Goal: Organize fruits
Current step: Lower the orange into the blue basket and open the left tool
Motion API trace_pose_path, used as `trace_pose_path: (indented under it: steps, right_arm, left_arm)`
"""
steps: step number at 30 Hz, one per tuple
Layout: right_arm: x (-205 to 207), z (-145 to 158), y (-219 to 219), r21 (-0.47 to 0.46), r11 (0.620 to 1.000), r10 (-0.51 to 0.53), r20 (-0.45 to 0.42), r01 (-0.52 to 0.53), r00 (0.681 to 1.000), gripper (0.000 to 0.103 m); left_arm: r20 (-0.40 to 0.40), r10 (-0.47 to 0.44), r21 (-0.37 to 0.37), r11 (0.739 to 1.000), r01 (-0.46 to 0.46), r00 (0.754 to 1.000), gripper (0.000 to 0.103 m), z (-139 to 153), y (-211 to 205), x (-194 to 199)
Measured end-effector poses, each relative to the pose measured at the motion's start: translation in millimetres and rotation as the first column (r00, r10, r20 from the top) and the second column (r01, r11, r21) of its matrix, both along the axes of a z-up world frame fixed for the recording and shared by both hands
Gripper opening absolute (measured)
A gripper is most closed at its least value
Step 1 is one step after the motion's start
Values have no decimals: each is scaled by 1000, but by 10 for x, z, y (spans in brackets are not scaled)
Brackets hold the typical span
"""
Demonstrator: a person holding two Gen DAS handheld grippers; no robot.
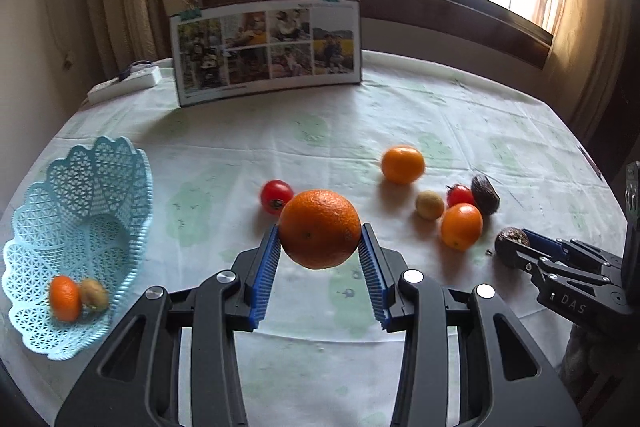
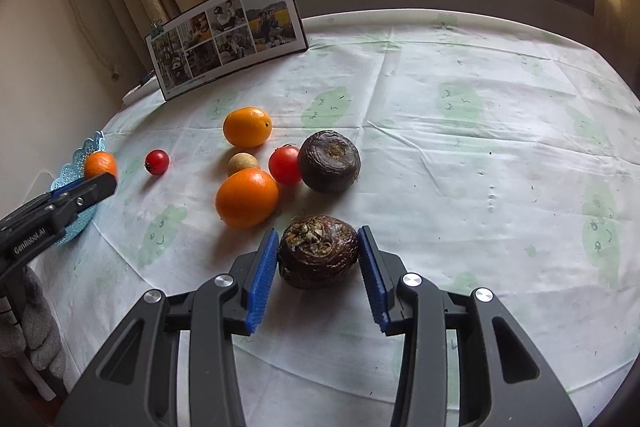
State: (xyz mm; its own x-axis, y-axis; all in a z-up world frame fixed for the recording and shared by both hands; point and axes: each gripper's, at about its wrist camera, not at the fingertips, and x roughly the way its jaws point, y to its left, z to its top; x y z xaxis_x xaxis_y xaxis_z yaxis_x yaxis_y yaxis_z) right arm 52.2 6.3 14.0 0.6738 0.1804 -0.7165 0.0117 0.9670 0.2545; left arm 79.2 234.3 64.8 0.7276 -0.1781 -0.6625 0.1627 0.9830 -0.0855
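Left gripper [image 1: 320,241]: large orange [image 1: 319,228] is clamped between fingers, lifted off surface [image 1: 280,131]. Right gripper [image 2: 318,253]: dark brown fruit [image 2: 318,251] is bracketed, contact uncertain.

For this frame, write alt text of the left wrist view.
The left gripper holds a large orange above a table. A blue basket at left holds two fruits; more fruit lies right, near the right gripper.

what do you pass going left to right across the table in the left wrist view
blue basket → small tomato → big orange held in the left gripper → far orange → dark fruit in the right gripper
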Motion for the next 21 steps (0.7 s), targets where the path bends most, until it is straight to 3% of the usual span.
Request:
trace_pose_path:
  steps: [6, 19, 21]
  right_arm:
    - [-5, 11, -12, 6, 1000, -8, 3, 8, 1000, 41]
    - [-57, 64, 136, 18, 1000, 7, 7, -7, 1000, 41]
    - [-50, 79, 194, 17, 1000, 15, 7, -16, 1000, 41]
  left_arm:
    - [52, 117, 12, 993, -118, 992, 42, 127, 387, -53]
    - [54, 314, 7, 949, -314, 948, 42, 84, 1249, 17]
    - [63, 331, 3, 943, -332, 941, 48, 104, 1339, 20]
